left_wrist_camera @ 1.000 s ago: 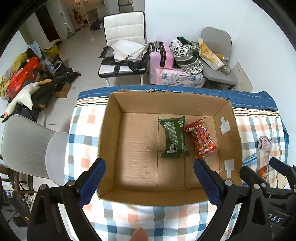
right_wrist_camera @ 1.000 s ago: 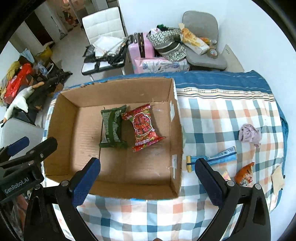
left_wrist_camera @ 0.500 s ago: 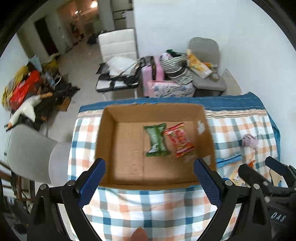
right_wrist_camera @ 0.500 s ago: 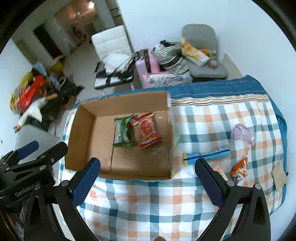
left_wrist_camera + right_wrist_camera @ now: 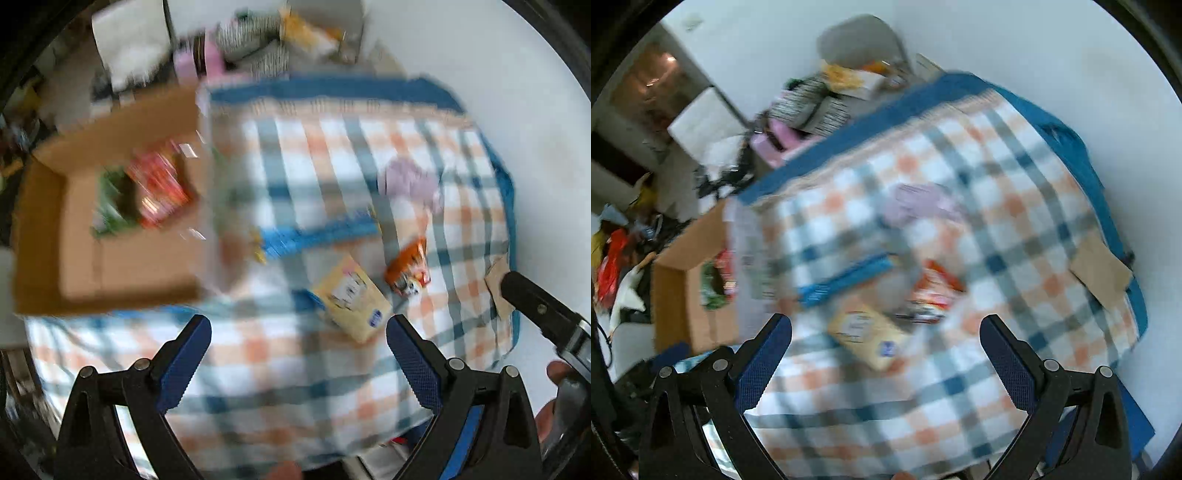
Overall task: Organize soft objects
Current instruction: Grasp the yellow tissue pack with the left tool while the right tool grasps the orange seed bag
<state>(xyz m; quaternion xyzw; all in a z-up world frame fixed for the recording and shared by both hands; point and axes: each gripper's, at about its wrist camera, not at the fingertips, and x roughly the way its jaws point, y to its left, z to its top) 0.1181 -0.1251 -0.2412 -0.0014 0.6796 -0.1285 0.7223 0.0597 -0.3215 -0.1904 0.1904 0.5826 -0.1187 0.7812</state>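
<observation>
Between both spread hand-held grippers [image 5: 298, 345] [image 5: 885, 345], the yellow pack [image 5: 351, 299] lies at 12 o'clock; I should descend slowly and pinch its middle.

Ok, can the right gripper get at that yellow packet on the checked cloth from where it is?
Probably yes. The right gripper is open, and the yellow packet lies flat on the checked cloth just ahead between its fingers, with nothing on top; the picture is blurred.
</observation>
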